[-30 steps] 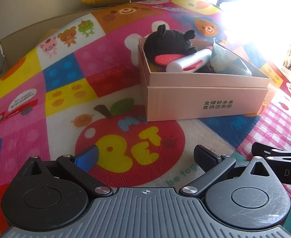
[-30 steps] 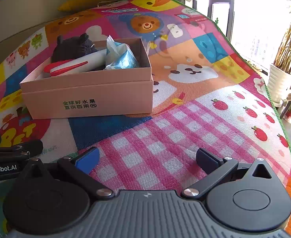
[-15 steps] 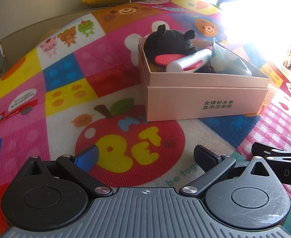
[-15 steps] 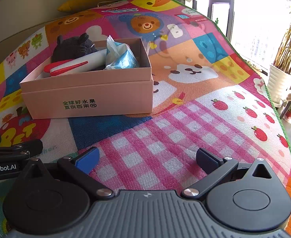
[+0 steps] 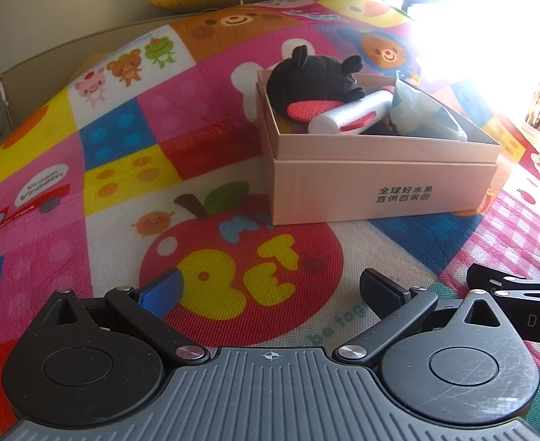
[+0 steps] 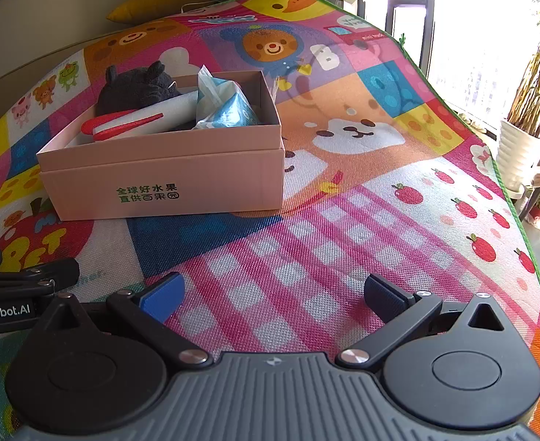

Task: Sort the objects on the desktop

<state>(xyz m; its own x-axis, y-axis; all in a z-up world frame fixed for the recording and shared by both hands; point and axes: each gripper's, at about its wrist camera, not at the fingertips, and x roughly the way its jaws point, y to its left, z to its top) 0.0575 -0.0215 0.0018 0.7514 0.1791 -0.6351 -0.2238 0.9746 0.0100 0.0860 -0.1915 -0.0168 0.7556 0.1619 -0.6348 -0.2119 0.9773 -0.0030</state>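
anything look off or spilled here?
Nothing spilled or damaged. The plush, foam roll and tissue pack all sit in the pink box, piled loosely, the roll lying slantwise and the plush poking above the rim. Both grippers, left and right, are open and empty above the mat.

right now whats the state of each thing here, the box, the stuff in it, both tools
pink box: open, no lid on, upright on the mat
black plush toy: in the box, left end, sticking above the rim
white foam roll: lying in the box, tilted
blue-white plastic bag: in the box, right end, crumpled
left tool: open, empty
right tool: open, empty
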